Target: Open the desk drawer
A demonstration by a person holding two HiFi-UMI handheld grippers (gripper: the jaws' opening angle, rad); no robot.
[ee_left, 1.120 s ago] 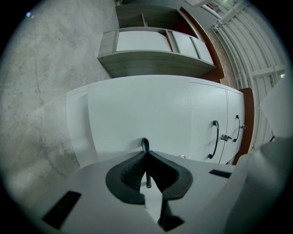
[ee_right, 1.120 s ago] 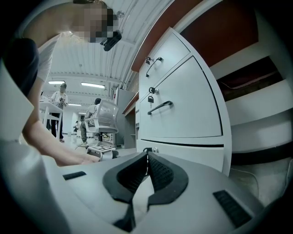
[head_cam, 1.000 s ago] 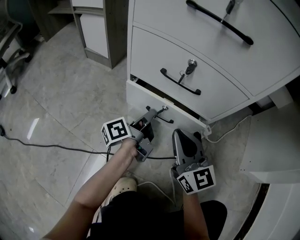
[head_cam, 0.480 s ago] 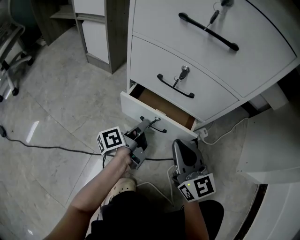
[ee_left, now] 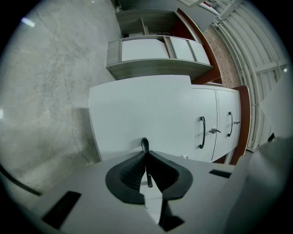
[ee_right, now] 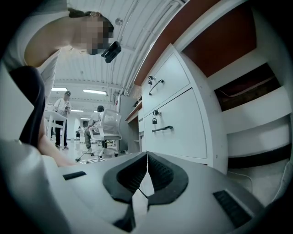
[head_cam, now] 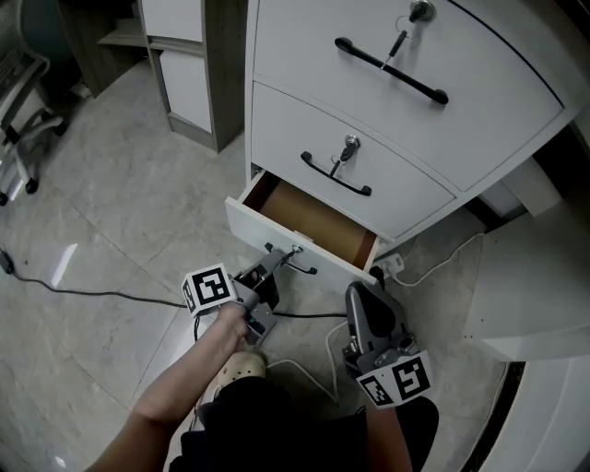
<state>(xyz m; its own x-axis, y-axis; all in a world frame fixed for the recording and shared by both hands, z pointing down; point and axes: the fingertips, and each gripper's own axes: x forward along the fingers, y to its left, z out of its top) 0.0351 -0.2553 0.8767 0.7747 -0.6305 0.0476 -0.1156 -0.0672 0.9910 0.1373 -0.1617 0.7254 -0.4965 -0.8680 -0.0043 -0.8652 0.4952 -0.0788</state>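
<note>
The white desk pedestal [head_cam: 387,111] has three drawers. Its bottom drawer [head_cam: 313,224] stands pulled out, and the brown inside shows. My left gripper [head_cam: 279,264] is shut on the black handle [head_cam: 293,259] of that drawer's front panel [head_cam: 263,235]. In the left gripper view the thin black handle [ee_left: 145,146] is pinched between the pads, with the white drawer front [ee_left: 137,109] right behind it. My right gripper [head_cam: 362,293] hangs to the right of the drawer with its jaws shut on nothing. In the right gripper view my right gripper [ee_right: 147,156] points at the pedestal's side.
Keys hang in the locks of the middle drawer [head_cam: 348,146] and the top drawer [head_cam: 419,13]. Cables [head_cam: 304,313] and a white socket strip [head_cam: 391,265] lie on the tiled floor. A second low cabinet [head_cam: 184,64] and an office chair [head_cam: 18,92] stand at the left. My shoe [head_cam: 241,367] is below the drawer.
The bottom drawer has slid out from nearly closed to well open. My left gripper came back toward me with the handle. The right gripper drifted a little and stayed shut.
</note>
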